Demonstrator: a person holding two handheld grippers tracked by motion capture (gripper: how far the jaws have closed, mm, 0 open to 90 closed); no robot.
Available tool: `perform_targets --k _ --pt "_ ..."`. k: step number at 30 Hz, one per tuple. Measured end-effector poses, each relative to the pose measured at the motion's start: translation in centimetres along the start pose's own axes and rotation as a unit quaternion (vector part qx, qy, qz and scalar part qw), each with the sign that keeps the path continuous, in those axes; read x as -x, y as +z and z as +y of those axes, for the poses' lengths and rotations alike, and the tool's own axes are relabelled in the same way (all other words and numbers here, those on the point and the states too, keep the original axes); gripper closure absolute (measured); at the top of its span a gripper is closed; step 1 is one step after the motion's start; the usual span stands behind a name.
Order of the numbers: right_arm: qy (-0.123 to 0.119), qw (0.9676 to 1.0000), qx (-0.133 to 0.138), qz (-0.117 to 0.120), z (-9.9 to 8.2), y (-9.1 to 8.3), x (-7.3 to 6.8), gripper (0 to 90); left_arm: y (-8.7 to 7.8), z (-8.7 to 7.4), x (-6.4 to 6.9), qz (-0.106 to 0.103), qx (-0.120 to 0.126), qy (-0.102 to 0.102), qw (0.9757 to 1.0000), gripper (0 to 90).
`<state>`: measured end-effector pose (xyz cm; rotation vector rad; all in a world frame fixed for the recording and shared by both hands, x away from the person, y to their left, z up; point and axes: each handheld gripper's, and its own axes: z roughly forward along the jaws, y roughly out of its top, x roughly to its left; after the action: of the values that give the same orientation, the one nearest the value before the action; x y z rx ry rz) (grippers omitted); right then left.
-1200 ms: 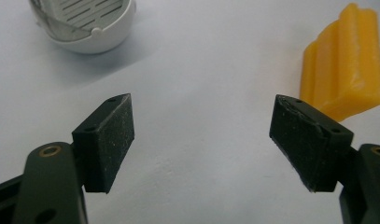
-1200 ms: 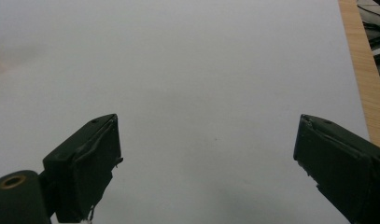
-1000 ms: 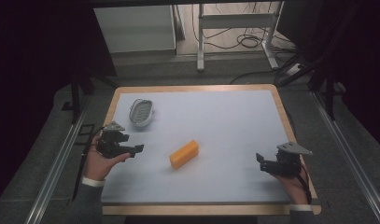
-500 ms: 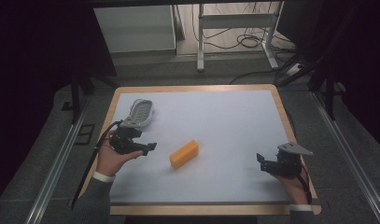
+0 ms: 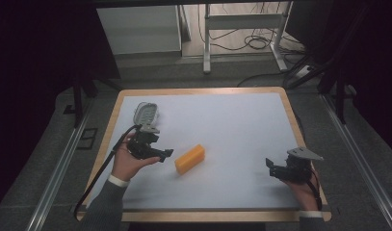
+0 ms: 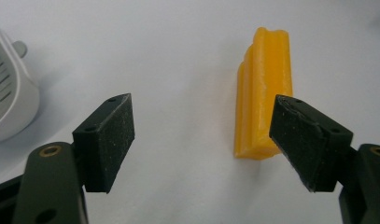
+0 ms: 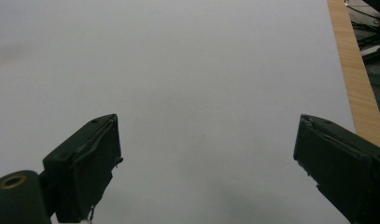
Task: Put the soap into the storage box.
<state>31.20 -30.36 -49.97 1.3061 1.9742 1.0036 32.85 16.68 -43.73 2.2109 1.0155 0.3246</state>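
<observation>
High view: a white surface (image 5: 241,130) with a wooden rim carries an orange block (image 5: 189,159) near its middle, lying at a slant. A grey slotted object (image 5: 146,113) lies toward the far left corner. The left hand-held gripper (image 5: 161,154) sits just left of the block, its jaws pointing at it, apart from it. The left hand (image 5: 126,161) holds it, a grey sleeve (image 5: 104,209) below. The right hand-held gripper (image 5: 270,166) rests near the right edge, well apart from the block, with a grey plate on top.

Left gripper view: the left hand-held gripper (image 6: 201,140) is released, its jaws spread wide with white surface between them. The block (image 6: 263,91) stands ahead, in front of the right-hand jaw, which covers its near corner; whether they touch I cannot tell. The grey object (image 6: 8,93) shows at the left edge.

Right gripper view: the right hand-held gripper (image 7: 206,161) is released too, jaws far apart over bare surface (image 7: 192,70). The wooden rim (image 7: 353,74) runs along the right side.
</observation>
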Motion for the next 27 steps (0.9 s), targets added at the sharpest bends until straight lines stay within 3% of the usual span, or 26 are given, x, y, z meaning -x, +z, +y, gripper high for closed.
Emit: perform_targets --k 4,19,27 --pt "0.000 1.0000 -0.002 -0.001 0.0 0.1 0.0 7.5 0.8 0.4 0.5 0.003 -0.010 0.000 0.9999 22.8" --pt "0.003 0.9999 -0.007 -0.008 -0.2 0.1 0.2 7.5 3.3 2.2 2.7 -0.028 -0.021 0.010 0.9993 23.8" --pt "0.004 0.9999 -0.010 -0.012 -0.3 0.2 0.3 7.5 4.8 2.2 2.9 -0.035 -0.039 0.001 0.9987 25.1"
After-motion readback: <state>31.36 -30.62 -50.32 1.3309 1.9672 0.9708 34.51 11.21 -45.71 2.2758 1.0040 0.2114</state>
